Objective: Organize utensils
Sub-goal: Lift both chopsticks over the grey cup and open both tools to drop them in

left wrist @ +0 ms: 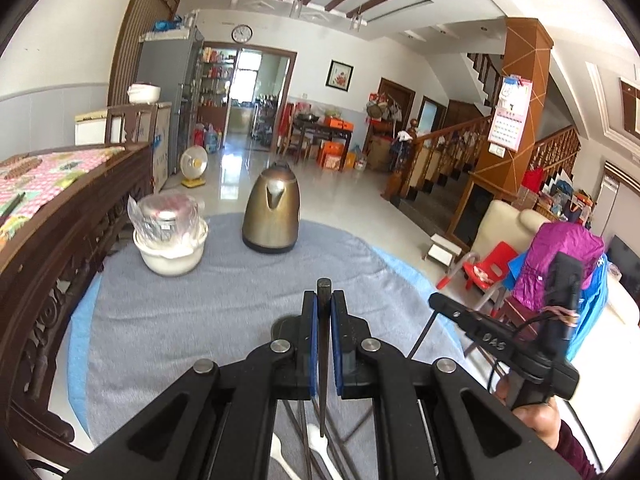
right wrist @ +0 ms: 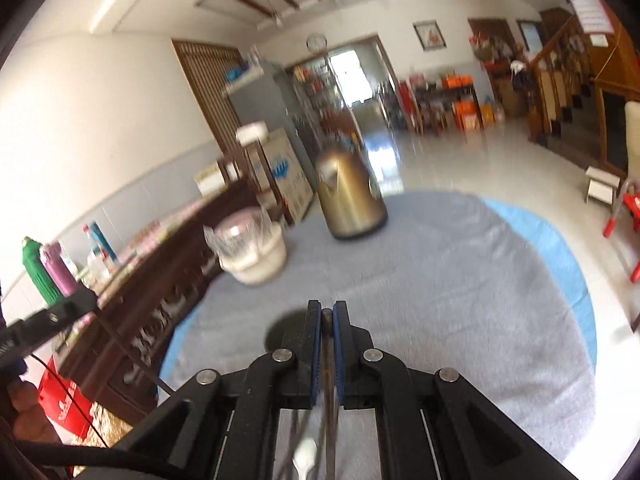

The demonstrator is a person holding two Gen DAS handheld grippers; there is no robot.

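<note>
My left gripper (left wrist: 324,300) is shut on a dark chopstick (left wrist: 323,344) that runs back between its blue pads over the grey-clothed round table (left wrist: 180,320). My right gripper (right wrist: 327,312) is shut on another dark chopstick (right wrist: 328,344). The right gripper also shows at the right of the left wrist view (left wrist: 480,328), with a thin dark stick hanging under it. Below both grippers lie more dark sticks and a white spoon (right wrist: 305,454), partly hidden by the gripper bodies. The right wrist view is blurred.
A bronze kettle (left wrist: 272,210) stands at the table's far side. A white bowl (left wrist: 170,250) holding a plastic-wrapped container sits left of it. A dark carved wooden bench (left wrist: 60,232) borders the table's left. Red stool (left wrist: 486,268) and chairs stand to the right.
</note>
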